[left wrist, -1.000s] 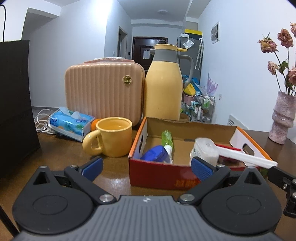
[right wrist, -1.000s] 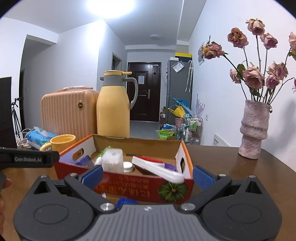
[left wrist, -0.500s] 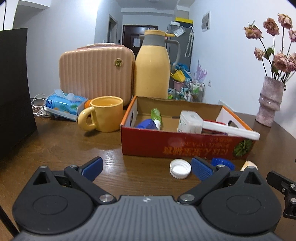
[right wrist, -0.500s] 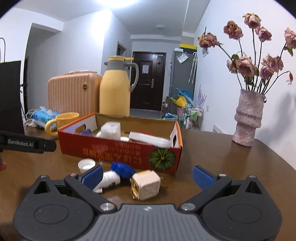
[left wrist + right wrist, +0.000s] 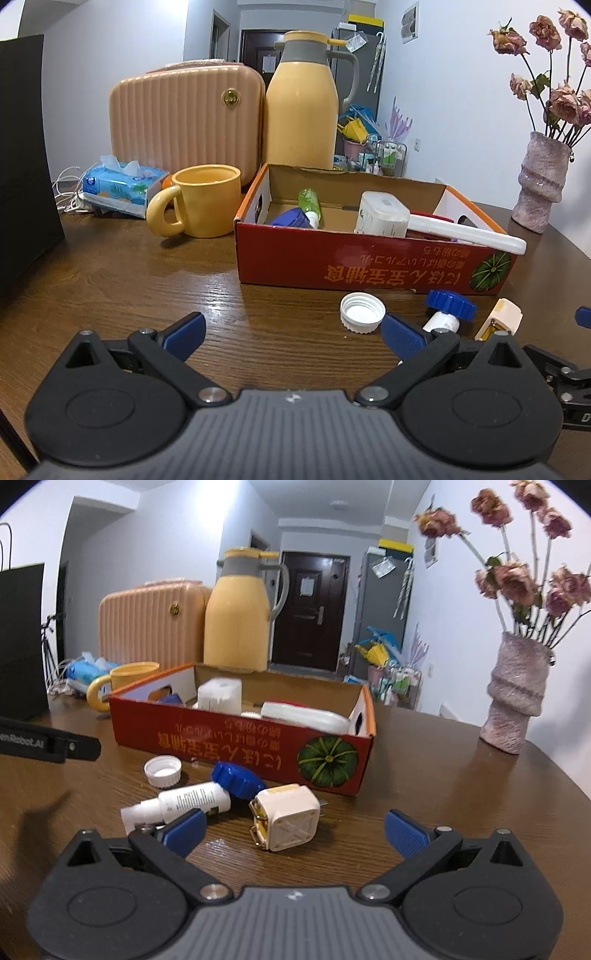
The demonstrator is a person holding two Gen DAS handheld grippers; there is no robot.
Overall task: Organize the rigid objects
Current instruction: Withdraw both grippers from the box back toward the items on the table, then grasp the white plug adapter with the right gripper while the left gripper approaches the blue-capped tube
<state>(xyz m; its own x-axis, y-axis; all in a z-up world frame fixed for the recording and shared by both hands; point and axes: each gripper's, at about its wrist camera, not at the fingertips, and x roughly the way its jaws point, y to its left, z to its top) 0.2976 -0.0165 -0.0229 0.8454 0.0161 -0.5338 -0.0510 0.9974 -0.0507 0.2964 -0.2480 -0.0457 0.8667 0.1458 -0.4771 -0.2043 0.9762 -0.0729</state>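
Note:
A red cardboard box (image 5: pixel 369 258) (image 5: pixel 236 746) stands on the wooden table, holding a white jar (image 5: pixel 384 218), a green bottle (image 5: pixel 309 201) and a long white piece (image 5: pixel 465 234). In front of it lie a white cap (image 5: pixel 362 312) (image 5: pixel 163 771), a blue cap (image 5: pixel 450 302) (image 5: pixel 236 778), a small white bottle (image 5: pixel 177 806) and a cream charger plug (image 5: pixel 286 816) (image 5: pixel 500 319). My left gripper (image 5: pixel 293 332) is open, held back from the box. My right gripper (image 5: pixel 293 829) is open just before the plug, with the bottle beside its left finger.
A yellow mug (image 5: pixel 201 199), a tissue pack (image 5: pixel 122 184), a peach case (image 5: pixel 188 118) and a yellow thermos jug (image 5: pixel 301 107) stand behind the box. A pink vase with dried roses (image 5: pixel 515 701) is at the right. A black bag (image 5: pixel 22 155) rises at the left.
Both grippers have drawn back from the box and tilted down. The loose caps, bottle and plug in front of the box have come into view. Both stay open.

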